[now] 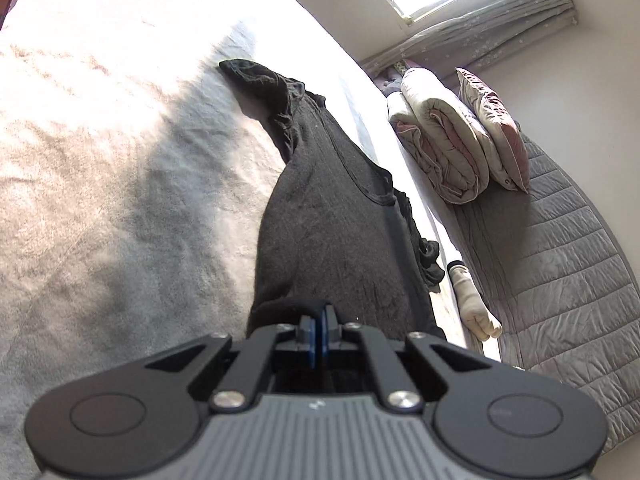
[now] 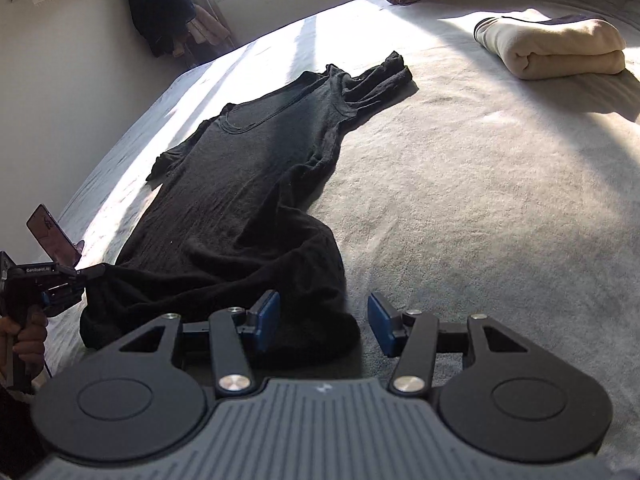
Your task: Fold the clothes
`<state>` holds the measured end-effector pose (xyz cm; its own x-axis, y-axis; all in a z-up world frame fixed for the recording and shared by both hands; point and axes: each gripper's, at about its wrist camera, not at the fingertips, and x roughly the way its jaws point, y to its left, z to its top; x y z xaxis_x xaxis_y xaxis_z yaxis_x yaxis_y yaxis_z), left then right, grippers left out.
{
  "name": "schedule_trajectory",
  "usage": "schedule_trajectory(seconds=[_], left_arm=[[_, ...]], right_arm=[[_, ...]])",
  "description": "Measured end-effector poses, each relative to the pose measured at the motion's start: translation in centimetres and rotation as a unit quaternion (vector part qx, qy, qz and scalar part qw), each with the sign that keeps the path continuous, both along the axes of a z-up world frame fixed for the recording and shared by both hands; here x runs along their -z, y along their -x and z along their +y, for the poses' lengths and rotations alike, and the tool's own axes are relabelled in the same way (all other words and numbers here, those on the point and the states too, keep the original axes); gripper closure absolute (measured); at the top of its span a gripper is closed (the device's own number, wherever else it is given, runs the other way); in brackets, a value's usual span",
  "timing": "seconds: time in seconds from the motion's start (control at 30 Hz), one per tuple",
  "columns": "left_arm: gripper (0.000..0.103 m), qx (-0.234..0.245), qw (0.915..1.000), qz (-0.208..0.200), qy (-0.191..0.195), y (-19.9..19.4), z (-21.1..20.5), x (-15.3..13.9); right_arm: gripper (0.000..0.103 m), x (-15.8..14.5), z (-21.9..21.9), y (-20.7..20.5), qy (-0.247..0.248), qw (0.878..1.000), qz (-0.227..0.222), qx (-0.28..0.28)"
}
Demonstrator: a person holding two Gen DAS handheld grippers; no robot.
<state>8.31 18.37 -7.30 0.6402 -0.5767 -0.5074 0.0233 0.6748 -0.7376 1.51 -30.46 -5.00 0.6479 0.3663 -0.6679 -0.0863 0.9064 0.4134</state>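
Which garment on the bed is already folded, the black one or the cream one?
The cream garment, a neat folded bundle at the far right. The black shirt lies spread out, its hem pinched by the left gripper; the right gripper is open.

A black T-shirt [image 2: 256, 184] lies stretched from lower left toward upper centre of the right wrist frame, front up, sleeves crumpled, hem bunched at the bottom.

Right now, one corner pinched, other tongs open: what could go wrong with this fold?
1. Only the left tongs hold the black shirt; the right tongs are open over the bunched hem, so lifting now would likely drag it skewed.
2. The far sleeve lies crumpled; folding may trap wrinkles.
3. The near sleeve sits at the bed edge and could slip off.
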Motion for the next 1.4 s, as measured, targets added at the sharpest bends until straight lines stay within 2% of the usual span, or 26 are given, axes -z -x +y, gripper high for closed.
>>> schedule_trajectory(seconds=[0.07,0.13,0.2,0.27,0.4,0.53,0.6,0.63,0.8,0.83,0.93,1.0,1.17,1.4], left_arm=[[0.1,-0.025,0.9997,-0.001,-0.008,-0.3,0.4,0.1],[0.097,-0.034,0.9992,0.016,-0.011,-0.6,0.6,0.4],[0.088,-0.021,0.9994,0.026,-0.007,-0.6,0.6,0.4],[0.073,-0.002,0.9994,0.027,-0.023,0.0,0.5,0.1],[0.069,0.039,0.9964,0.044,-0.061,0.9,0.3,-0.1],[0.069,0.079,0.9913,0.073,-0.076,2.0,0.8,0.3],[0.074,0.095,0.9889,0.085,-0.076,2.4,0.8,0.5],[0.08,0.095,0.9884,0.094,-0.072,2.6,0.9,0.8],[0.086,0.084,0.9888,0.103,-0.068,3.1,0.4,1.3],[0.1,0.081,0.9884,0.109,-0.067,3.1,0.2,1.4],[0.101,0.071,0.9855,0.135,-0.073,3.2,-0.4,0.9],[0.101,0.074,0.9853,0.132,-0.079,3.6,-0.7,-0.3],[0.101,0.086,0.9858,0.118,-0.083,5.8,-0.5,-3.1],[0.101,0.106,0.983,0.118,-0.092,8.8,0.1,-4.0]], right_arm=[[0.049,0.0,0.3,-0.1,0.003,1.0,0.0,-0.003],[0.049,0.0,0.6,-0.3,0.005,1.0,0.003,-0.006],[0.049,0.1,0.7,-0.4,0.007,1.0,0.006,-0.009],[0.049,0.1,0.9,-0.5,0.007,1.0,0.01,-0.013],[0.049,0.1,1.0,-0.5,0.001,1.0,0.021,-0.02],[0.053,0.5,0.6,-0.5,-0.033,0.998,0.058,-0.018],[0.055,0.6,0.4,-0.6,-0.041,0.997,0.068,-0.017],[0.057,0.7,0.4,-0.6,-0.043,0.996,0.071,-0.015],[0.061,1.1,0.6,-1.1,-0.049,0.996,0.077,-0.006],[0.067,1.2,0.7,-1.2,-0.049,0.995,0.082,-0.004],[0.092,1.3,0.7,-1.9,-0.087,0.989,0.122,-0.006],[0.092,0.6,0.5,-1.8,-0.108,0.985,0.133,-0.004],[0.093,-2.9,0.4,0.4,-0.088,0.99,0.113,-0.01],[0.093,-6.0,-0.4,4.1,-0.055,0.993,0.103,-0.022]])
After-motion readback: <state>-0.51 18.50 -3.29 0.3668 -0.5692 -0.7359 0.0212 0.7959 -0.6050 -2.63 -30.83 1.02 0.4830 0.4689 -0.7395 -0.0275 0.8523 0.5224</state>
